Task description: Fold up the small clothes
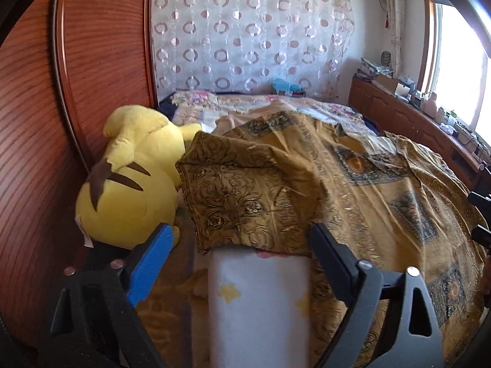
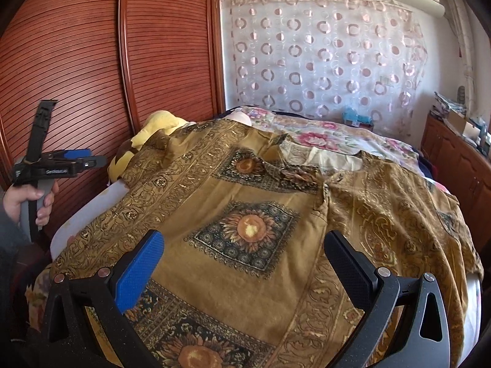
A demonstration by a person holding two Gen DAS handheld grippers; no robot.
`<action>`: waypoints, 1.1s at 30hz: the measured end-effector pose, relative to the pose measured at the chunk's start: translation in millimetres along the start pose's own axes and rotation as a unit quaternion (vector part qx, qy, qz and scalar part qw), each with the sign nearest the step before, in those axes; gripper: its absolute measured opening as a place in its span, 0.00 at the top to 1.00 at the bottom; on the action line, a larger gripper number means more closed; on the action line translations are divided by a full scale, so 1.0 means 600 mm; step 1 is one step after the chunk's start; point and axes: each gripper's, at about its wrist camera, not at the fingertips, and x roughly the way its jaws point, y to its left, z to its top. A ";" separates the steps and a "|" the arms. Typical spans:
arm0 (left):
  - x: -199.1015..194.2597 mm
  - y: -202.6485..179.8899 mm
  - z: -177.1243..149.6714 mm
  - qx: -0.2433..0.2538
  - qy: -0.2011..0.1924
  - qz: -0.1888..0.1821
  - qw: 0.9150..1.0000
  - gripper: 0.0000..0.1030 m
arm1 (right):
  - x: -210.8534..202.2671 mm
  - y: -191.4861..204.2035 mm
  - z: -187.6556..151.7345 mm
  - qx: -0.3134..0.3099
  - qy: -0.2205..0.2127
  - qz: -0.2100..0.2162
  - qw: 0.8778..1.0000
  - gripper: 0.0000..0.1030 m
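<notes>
Left gripper [image 1: 242, 239]: stood spread, nothing between its fingers, poised just short of the garment's near sleeve edge.
Right gripper [image 2: 245, 245]: stood spread and empty above the garment's lower front panel; whether it touched the cloth could not be told.
Garment [image 2: 245, 202]: a mustard shirt printed with sunflower squares lay spread front-up across the bed, neckline toward the curtained wall.
Sleeve [image 1: 245, 190]: lay bunched and turned over on itself on the wardrobe side of the garment, its edge draped over a pale white bolster [image 1: 257, 300].
Plush toy [image 1: 129, 178]: a yellow toy sat just beside that sleeve, touching it, against the wardrobe [image 1: 36, 153].
Handling: thin, soft cloth, likely light and limp; it would probably sag and wrinkle once lifted, and might slide on the bedding.
Where to grip: likely the sleeve's hem edge for the left, the bottom hem or side seam for the right, pinching one layer only.
</notes>
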 end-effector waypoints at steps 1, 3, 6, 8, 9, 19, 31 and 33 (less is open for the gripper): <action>0.012 0.005 0.003 -0.004 0.009 -0.001 1.000 0.16 | 0.007 0.000 0.000 -0.003 -0.001 0.001 1.000 0.00; 0.038 0.019 0.007 -0.011 0.028 -0.006 1.000 0.18 | 0.014 -0.001 0.004 -0.010 0.002 0.006 1.000 0.00; 0.074 0.038 0.008 -0.031 0.059 -0.013 0.998 0.18 | 0.024 0.000 0.010 -0.019 0.010 0.016 1.000 0.00; 0.097 0.051 0.009 -0.043 0.076 -0.017 0.996 0.18 | 0.031 0.002 0.017 -0.024 0.014 0.023 0.999 0.00; 0.104 0.054 0.009 -0.046 0.083 -0.015 0.995 0.18 | 0.034 0.002 0.020 -0.027 0.015 0.025 0.999 0.00; 0.135 0.064 0.002 -0.079 0.119 -0.071 0.987 0.44 | 0.042 -0.013 0.024 -0.027 0.027 0.050 0.998 0.00; 0.056 0.006 0.039 0.016 0.055 -0.005 0.998 0.91 | 0.060 -0.014 0.031 -0.012 0.032 0.051 0.998 0.00; 0.033 -0.008 0.056 0.020 0.031 -0.011 0.999 0.92 | 0.055 -0.019 0.028 -0.009 0.030 0.049 0.998 0.00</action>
